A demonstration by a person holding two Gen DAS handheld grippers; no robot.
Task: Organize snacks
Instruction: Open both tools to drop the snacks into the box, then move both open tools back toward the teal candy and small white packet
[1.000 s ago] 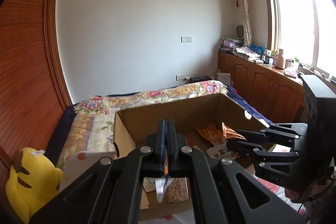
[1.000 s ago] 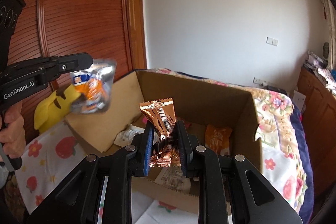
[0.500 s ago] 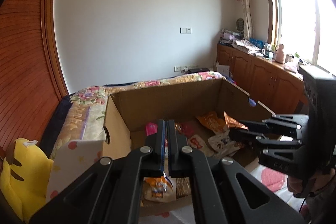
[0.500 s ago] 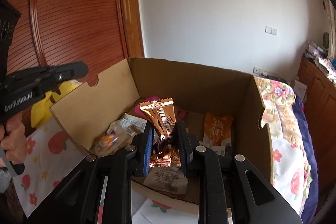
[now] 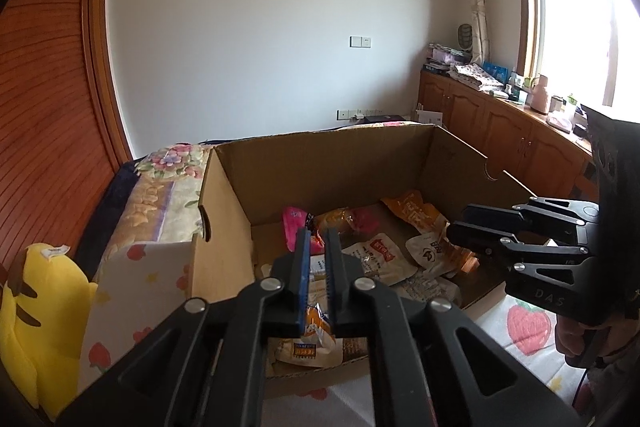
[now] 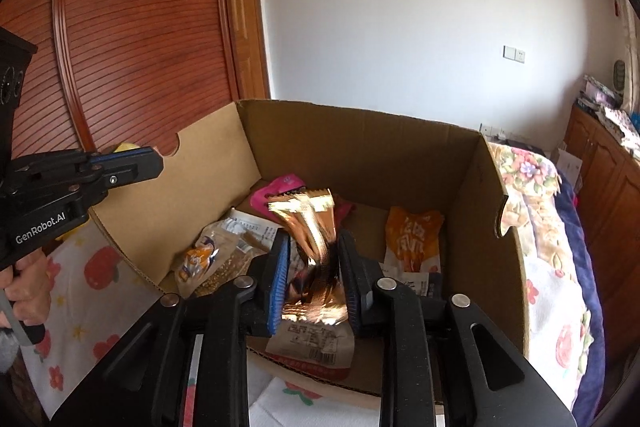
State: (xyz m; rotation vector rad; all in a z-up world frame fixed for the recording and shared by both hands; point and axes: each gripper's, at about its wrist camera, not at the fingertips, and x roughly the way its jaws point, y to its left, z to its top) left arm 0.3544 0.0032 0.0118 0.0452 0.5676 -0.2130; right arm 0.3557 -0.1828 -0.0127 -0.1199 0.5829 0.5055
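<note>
An open cardboard box on the bed holds several snack packets. My left gripper hangs over the box's near left corner, jaws slightly apart and empty; the silver-and-orange packet lies in the box below it. My right gripper is over the box's near edge, jaws slightly parted around a shiny copper packet that is blurred and tipping. The right gripper also shows in the left wrist view.
A yellow plush toy lies left of the box. A floral quilt and strawberry-print sheet cover the bed. A wooden wardrobe stands left, wooden cabinets under the window right.
My left gripper let go of the silver-and-orange packet, which fell into the box, and its jaws opened a little. My right gripper's jaws widened and the copper packet began tipping down.
</note>
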